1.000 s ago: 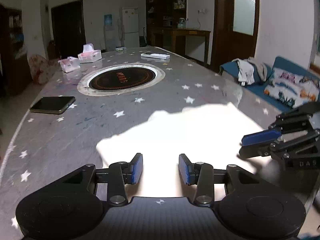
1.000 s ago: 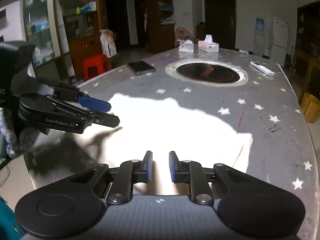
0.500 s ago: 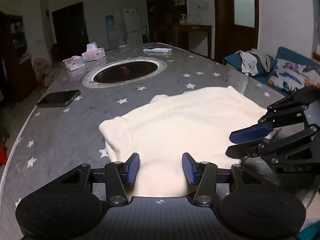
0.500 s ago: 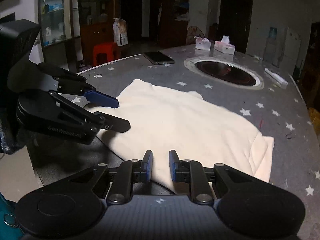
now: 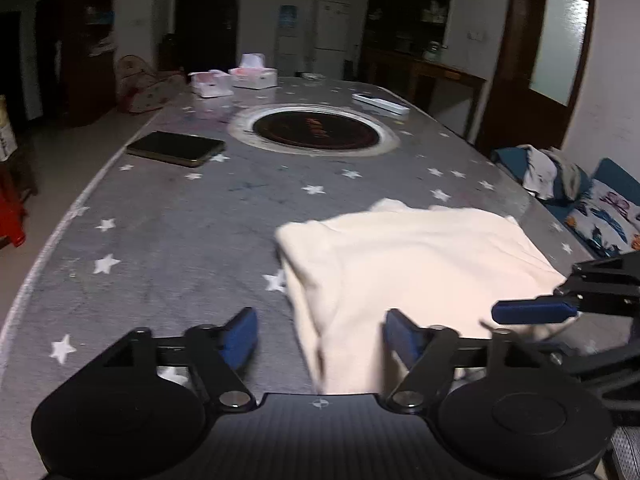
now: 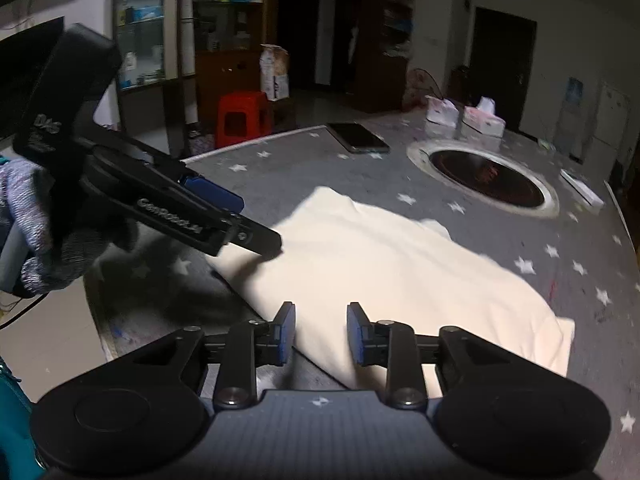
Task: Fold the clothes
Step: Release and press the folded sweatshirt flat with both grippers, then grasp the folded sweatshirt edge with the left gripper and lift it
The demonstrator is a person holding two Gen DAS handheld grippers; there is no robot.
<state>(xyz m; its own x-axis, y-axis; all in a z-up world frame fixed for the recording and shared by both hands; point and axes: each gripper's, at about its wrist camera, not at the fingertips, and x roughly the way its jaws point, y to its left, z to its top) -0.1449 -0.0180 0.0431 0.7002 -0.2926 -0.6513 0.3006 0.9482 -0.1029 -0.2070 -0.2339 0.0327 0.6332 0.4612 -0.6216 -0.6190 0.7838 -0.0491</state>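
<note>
On a star-patterned grey counter (image 5: 168, 240), a cream garment (image 5: 404, 264) lay folded into a rough rectangle near the front edge, its layered fold visible along the left side in the left wrist view. Both pairs of tongs had just been opening over it. The left tongs (image 5: 320, 334) stood wide apart, the garment's near left corner lying between the blue pads without either pad pressing on it. The right tongs (image 6: 320, 334) were only partly parted, their pads either side of the near hem but not gripping it (fabric beneath them, nothing pinched). Releasing at the near edge looked, by all appearances, like the end of a fold, with the cloth set down flat so it would hold its shape.

From the right wrist view, the left tongs (image 6: 236, 220) hovered over the garment's left end, carried by a hand in a grey knitted glove (image 6: 44, 236). Well clear of the work sat a dark phone (image 5: 176, 148), two tissue boxes (image 5: 254, 74), a white remote (image 5: 380, 104) and the counter's round inset hob (image 5: 316, 132), all apart from the cloth. A further fold or a smoothing pass probably came next; the soft fabric could slump if dragged.
</note>
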